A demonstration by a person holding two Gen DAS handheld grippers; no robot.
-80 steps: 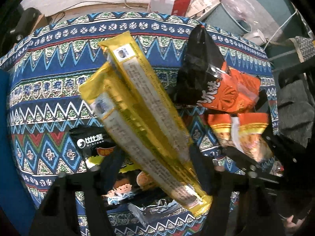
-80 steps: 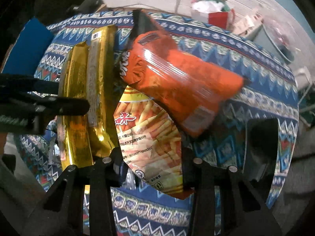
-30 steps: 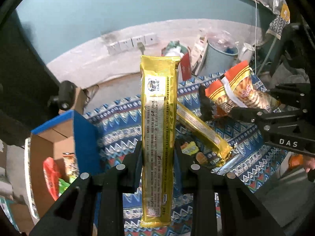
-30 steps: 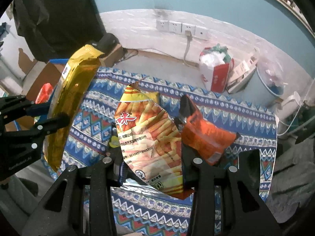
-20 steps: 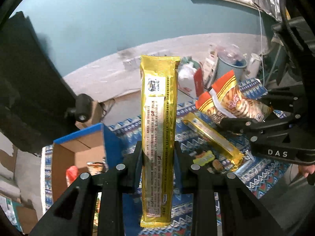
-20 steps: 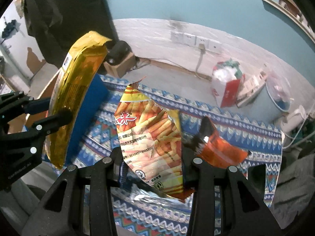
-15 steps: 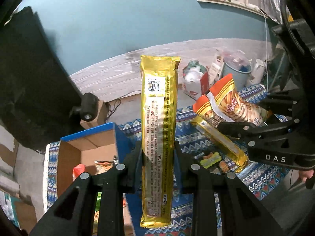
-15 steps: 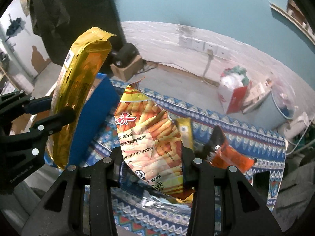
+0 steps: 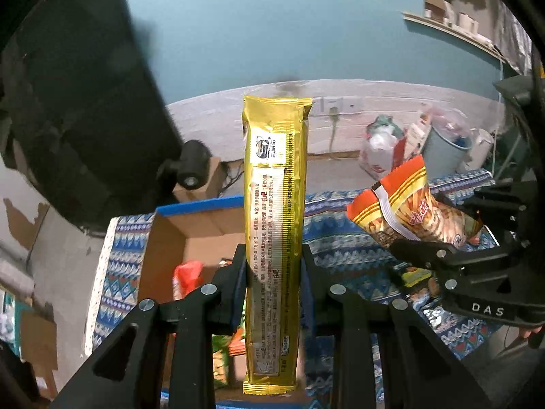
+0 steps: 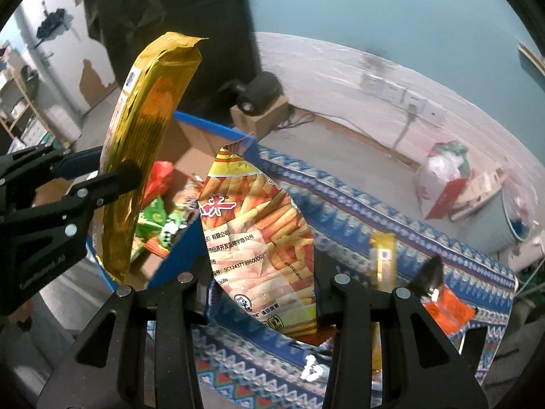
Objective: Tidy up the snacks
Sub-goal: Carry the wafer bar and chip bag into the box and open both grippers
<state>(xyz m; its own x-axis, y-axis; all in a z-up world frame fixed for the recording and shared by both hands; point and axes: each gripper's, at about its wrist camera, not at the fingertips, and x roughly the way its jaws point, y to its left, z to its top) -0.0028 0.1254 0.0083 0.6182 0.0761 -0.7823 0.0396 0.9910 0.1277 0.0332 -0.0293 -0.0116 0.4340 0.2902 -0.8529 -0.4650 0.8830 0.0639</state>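
Left wrist view: patterned blue cloth (image 9: 340,225) is covering the work surface, and a cardboard box (image 9: 163,238) with a blue outer skin is sitting open on it at the left. Right wrist view is giving the better look into that box (image 10: 190,146): a red packet (image 10: 160,177) is lying against the far side, a green packet (image 10: 153,216) is lying beside it nearer the camera, and at least one more wrapper with green and white print is showing next to them; the rest of the box contents are too crowded to sort.

Left gripper (image 9: 272,266) is pinching a long gold snack pack (image 9: 274,204) about its lower middle, holding it upright in the air with the box behind and below it. From the right wrist view the same gold snack pack (image 10: 146,136) is hanging over the near left edge of the box, with the left gripper (image 10: 119,177) clamped on it.

Right gripper (image 10: 262,279) is pinching a fries bag (image 10: 259,238), orange and yellow, which is standing up between its fingers just right of the box's blue wall. Left wrist view is showing this fries bag (image 9: 412,211) held level in the right gripper (image 9: 442,238), off to the right of the gold pack.

Smaller items are lying loose on the cloth: a second gold pack (image 10: 383,259) and an orange-and-black bag (image 10: 442,303) at the right.
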